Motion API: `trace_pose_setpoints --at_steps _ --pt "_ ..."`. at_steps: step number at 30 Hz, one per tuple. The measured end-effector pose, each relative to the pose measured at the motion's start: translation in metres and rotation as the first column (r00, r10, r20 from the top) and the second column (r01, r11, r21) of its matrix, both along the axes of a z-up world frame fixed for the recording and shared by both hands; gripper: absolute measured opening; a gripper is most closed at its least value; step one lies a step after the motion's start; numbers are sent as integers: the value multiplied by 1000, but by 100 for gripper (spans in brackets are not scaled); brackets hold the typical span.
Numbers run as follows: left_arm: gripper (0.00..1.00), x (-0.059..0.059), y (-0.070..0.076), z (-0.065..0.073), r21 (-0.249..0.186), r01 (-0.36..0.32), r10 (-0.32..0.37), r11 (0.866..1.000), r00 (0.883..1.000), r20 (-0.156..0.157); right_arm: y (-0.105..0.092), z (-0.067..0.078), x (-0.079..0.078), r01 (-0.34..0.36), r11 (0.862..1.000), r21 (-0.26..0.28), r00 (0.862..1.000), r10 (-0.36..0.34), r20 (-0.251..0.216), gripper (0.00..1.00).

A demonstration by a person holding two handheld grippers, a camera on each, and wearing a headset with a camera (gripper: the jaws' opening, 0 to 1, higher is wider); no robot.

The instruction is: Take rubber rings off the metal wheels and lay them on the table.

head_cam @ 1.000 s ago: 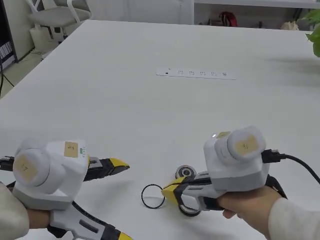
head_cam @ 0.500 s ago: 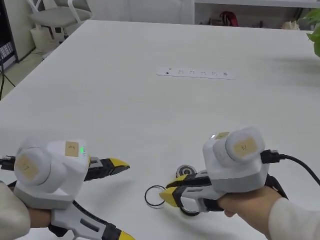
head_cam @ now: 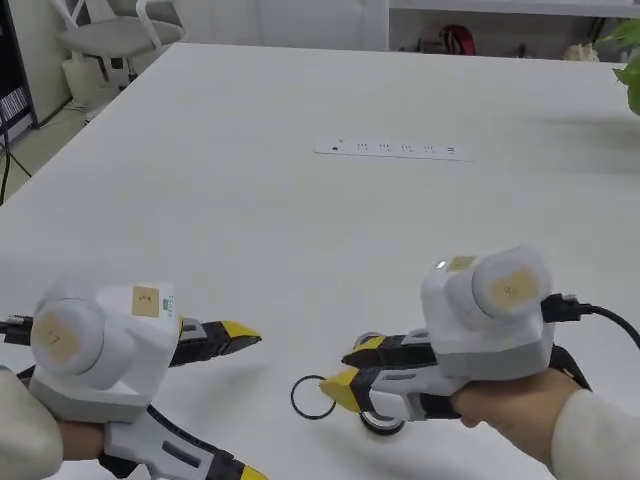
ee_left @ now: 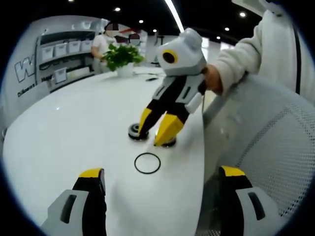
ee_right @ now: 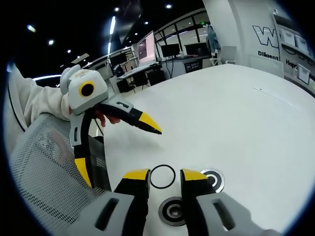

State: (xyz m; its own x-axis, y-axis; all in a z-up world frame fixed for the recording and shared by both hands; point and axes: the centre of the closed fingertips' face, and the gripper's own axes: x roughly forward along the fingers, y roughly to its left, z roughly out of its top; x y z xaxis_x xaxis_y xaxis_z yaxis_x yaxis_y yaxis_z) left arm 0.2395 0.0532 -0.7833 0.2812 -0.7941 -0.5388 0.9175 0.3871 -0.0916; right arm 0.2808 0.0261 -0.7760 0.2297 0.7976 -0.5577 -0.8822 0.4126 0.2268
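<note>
The left gripper (ee_left: 161, 173) has its fingers (ee_left: 91, 179) spread wide, with nothing between them. Ahead of that gap, a black rubber ring (ee_left: 147, 163) lies flat on the white desk (head_cam: 300, 220), apart from both fingers.

The right gripper (ee_right: 165, 175) reaches in from the other side with its tips low over the desk. Its fingers (ee_right: 135, 177) stand a little apart and pinch nothing. The ring lies just off their tips, in line with the gap between them. Whether it touches a tip I cannot tell.

Behind the tips, in the gap between the right fingers, a metal wheel (ee_right: 173, 210) lies flat on the desk. A second wheel (ee_right: 212, 178) lies just outside one finger, close beside it. In the head view, the first wheel shows under the right fingers and the second wheel shows just past them. Whether either wheel carries a ring is too small to tell.

Seen from the right gripper, one left finger points toward the ring from the far side and the other hangs low, beside a mesh chair back (ee_right: 44, 162).

Well beyond both pairs of fingers, a white power strip (head_cam: 390, 148) lies on the desk. Farther off, an office chair (head_cam: 110, 30) stands past the desk's far corner, and a potted plant (ee_left: 120, 55) stands at the desk's far end.
</note>
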Motion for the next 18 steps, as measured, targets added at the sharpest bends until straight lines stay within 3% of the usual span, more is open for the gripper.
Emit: trace_pose_setpoints --at_steps 9,18 --pt "98 0 0 1 -4 -3 3 1000 1000 -2 -8 18 10 33 999 43 999 -35 33 29" --pt "98 0 -1 2 -7 -3 3 1000 1000 -5 -18 39 23 78 992 96 994 -84 64 45"
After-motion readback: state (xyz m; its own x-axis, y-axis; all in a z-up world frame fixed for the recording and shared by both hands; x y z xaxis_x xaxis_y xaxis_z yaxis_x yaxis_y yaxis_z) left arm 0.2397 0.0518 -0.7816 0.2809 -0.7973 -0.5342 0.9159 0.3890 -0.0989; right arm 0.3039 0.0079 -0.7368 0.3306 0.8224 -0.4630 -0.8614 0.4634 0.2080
